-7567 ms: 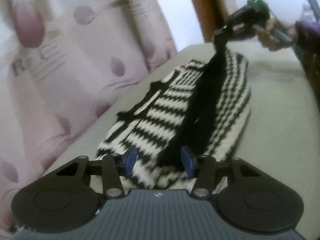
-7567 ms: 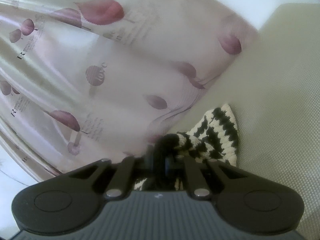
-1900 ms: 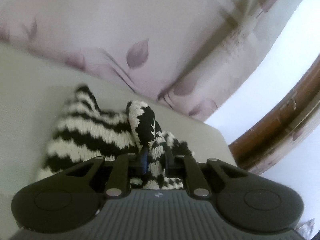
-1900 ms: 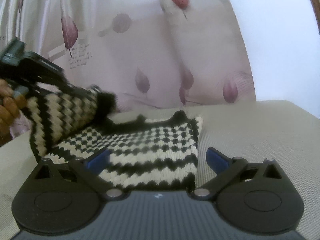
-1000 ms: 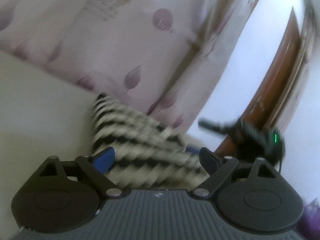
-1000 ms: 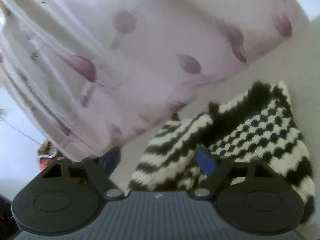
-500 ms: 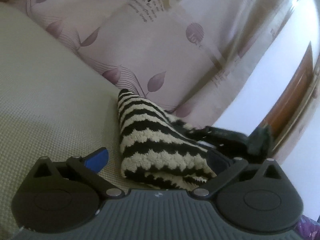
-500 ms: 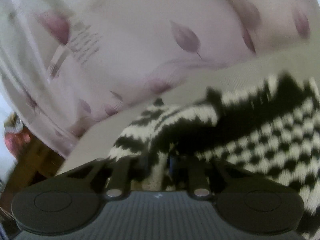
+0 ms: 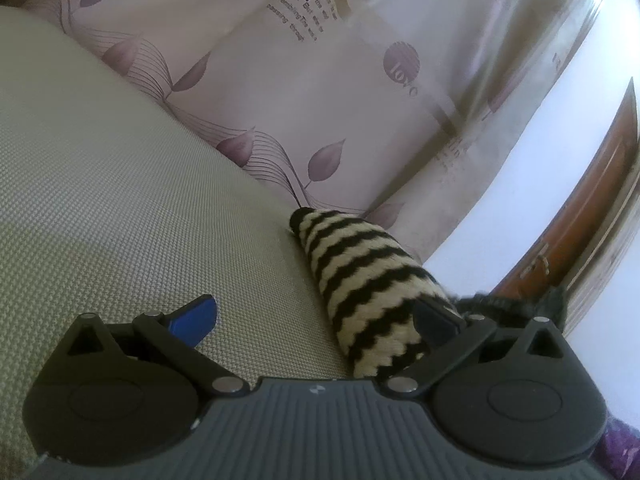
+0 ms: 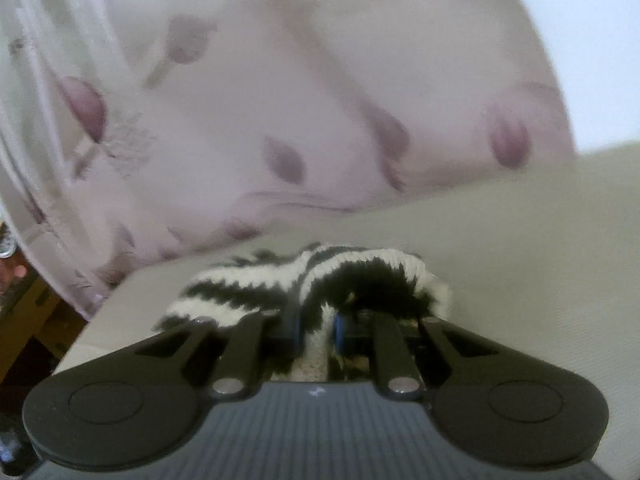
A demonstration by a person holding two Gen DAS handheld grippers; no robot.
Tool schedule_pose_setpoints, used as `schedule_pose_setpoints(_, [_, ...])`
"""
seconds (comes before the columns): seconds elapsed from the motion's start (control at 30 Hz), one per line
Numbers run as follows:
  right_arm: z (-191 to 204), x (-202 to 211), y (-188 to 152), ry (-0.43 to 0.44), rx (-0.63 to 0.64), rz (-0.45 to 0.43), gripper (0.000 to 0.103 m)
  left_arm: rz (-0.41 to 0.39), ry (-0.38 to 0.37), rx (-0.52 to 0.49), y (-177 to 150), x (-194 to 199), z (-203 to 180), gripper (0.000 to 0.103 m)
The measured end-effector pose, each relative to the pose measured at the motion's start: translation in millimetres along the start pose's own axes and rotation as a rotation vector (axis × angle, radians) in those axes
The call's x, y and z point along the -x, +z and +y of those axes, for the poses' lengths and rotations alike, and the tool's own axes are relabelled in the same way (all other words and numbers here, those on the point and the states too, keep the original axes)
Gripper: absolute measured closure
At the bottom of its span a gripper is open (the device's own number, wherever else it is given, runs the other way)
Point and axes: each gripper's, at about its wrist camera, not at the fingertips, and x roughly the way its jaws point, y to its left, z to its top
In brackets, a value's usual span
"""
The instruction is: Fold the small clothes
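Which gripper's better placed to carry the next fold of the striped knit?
Right, probably. The right gripper is already shut on an edge of the striped knit. The left gripper stands wide open, the knit lying loose by one finger.

Chunky knitted garment (image 9: 360, 288), coarse woven surface (image 9: 120, 208), sheer curtain (image 9: 320, 92)

It was a home, most likely a bedroom or sitting room. A pale pink curtain printed with purple leaves and script lettering (image 9: 320, 92) hung across the view from ten to one o'clock. Below it, at eight o'clock, spread a beige woven-textured padded surface (image 9: 112, 216), like a mattress or sofa seat. At three o'clock stood a brown varnished wooden door frame (image 9: 592, 216).
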Motion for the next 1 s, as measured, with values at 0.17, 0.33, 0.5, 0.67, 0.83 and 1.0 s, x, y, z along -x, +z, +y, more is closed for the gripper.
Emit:
schedule_pose_setpoints(0.17, [-34,-7,-22,-0.018,-0.067,0.005,0.088,0.006,0.008,0.0,1,-2,0,0.0])
schedule_pose_setpoints(0.33, [-30,-7,-22,0.01,-0.058,-0.031,0.085,0.004,0.012,-0.011,2,-2,0,0.0])
schedule_pose_setpoints(0.5, [-42,-10,-13,0.066,-0.192,-0.056,0.07,-0.036,-0.052,-0.165,5,0,-31,0.001])
schedule_pose_setpoints(0.67, [-53,-24,3,0.095,-0.278,-0.045,0.068,-0.068,-0.171,-0.272,19,-31,-89,0.009])
schedule_pose_setpoints(0.83, [-34,-36,13,0.028,-0.125,-0.033,0.088,0.06,-0.23,-0.431,11,-89,-133,0.025])
schedule_pose_setpoints(1.0, [-30,-4,7,0.167,-0.04,-0.266,0.089,0.201,-0.205,-0.424,-9,-116,-126,0.036])
